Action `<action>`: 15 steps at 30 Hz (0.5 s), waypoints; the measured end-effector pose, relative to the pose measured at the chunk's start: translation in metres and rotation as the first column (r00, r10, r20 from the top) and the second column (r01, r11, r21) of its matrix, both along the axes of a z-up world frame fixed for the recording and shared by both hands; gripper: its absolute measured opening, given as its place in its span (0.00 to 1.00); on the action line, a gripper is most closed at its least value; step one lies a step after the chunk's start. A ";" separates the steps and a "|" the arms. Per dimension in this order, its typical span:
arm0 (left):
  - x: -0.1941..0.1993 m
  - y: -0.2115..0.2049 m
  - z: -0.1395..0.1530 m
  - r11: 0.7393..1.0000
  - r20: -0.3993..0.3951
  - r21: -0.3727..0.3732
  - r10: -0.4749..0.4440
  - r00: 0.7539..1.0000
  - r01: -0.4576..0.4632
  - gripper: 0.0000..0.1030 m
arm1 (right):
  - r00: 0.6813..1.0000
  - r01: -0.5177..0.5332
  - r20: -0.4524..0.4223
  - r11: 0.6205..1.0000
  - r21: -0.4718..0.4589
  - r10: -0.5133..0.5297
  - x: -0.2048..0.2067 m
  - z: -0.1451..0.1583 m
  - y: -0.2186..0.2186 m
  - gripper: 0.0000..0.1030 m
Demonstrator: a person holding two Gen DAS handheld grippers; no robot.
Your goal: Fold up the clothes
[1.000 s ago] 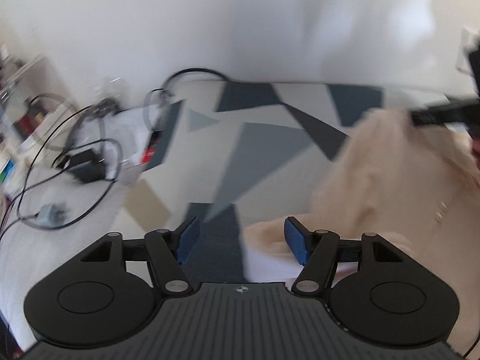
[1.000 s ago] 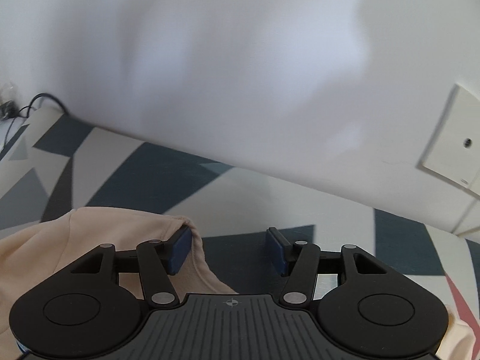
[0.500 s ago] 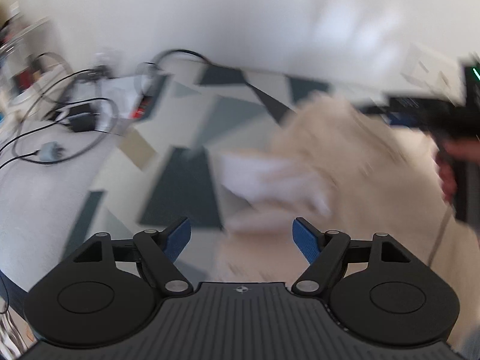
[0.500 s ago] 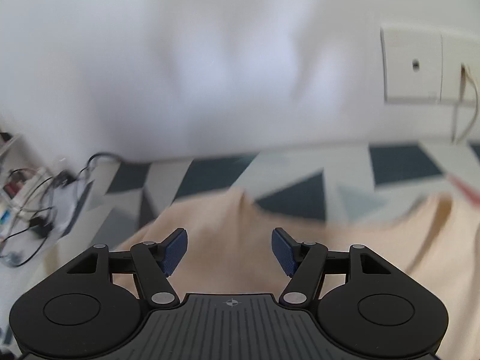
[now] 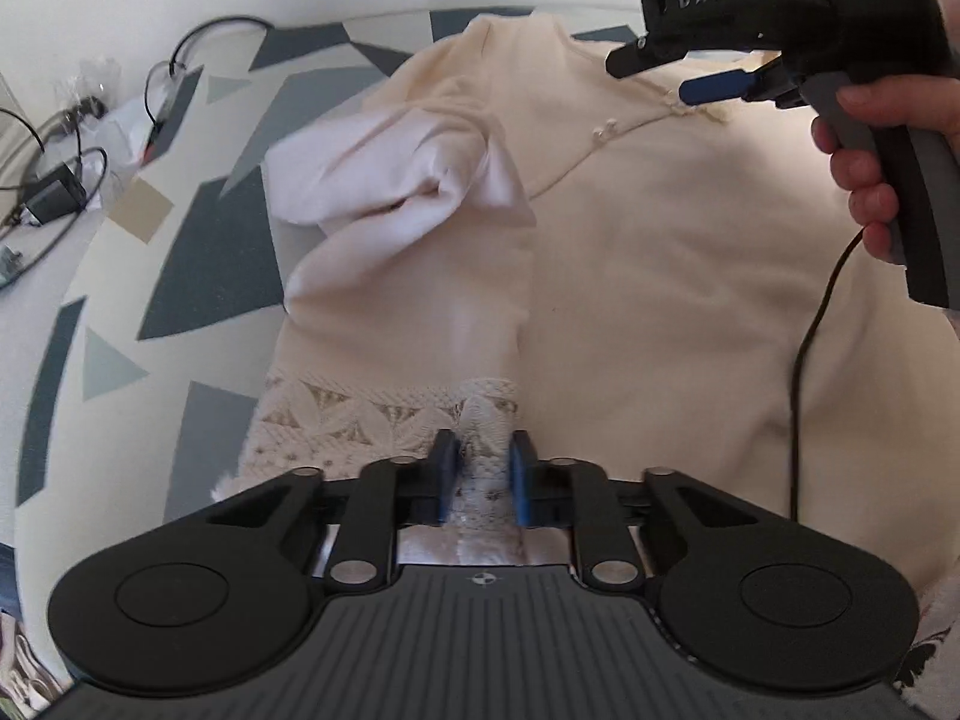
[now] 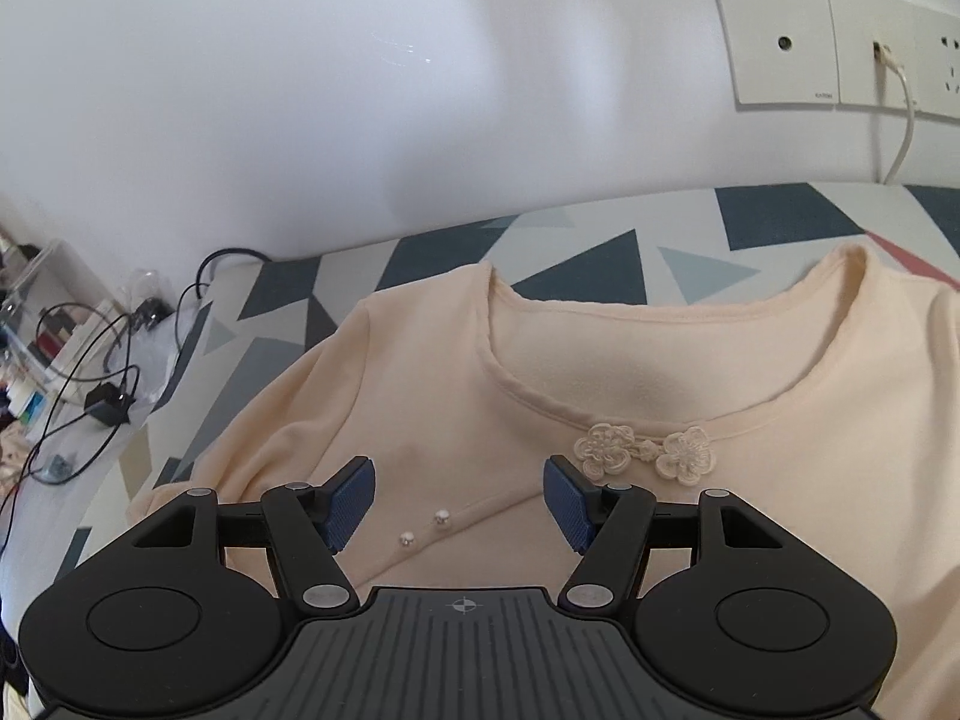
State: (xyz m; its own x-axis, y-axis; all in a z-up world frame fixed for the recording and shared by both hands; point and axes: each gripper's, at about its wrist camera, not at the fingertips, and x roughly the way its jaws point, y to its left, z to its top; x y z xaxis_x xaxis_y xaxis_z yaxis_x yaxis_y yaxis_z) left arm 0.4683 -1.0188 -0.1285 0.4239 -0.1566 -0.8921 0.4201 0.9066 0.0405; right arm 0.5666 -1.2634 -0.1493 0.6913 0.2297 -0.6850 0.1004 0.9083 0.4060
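- Cream knit fabric fills both views: one top lies spread on a bed cover printed with grey, dark blue and white triangles, its neckline toward the wall.
- The left gripper is closing on the lace hem of the top; a bunched ridge of lace sits between the blue pads and they press it from both sides.
- The right gripper hovers over the chest of the top with its jaws parted and nothing between them; it grasps nothing. In the left view a hand holds its handle.
- One sleeve lies folded across the top, showing its paler inside.
- Two flower-shaped fasteners sit just below the neckline, and two small pearl buttons lie between the right gripper's pads.
- The bed cover lies bare beyond the top's left edge; further left are tangled black cables.
- Three wall plates sit above the bed, one with a white cord plugged in.
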 end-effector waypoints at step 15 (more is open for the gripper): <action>-0.013 0.168 0.101 0.681 0.272 -0.176 0.727 0.630 -0.710 0.45 | 0.996 -0.084 0.014 0.993 0.080 0.083 0.022 0.012 0.065 0.58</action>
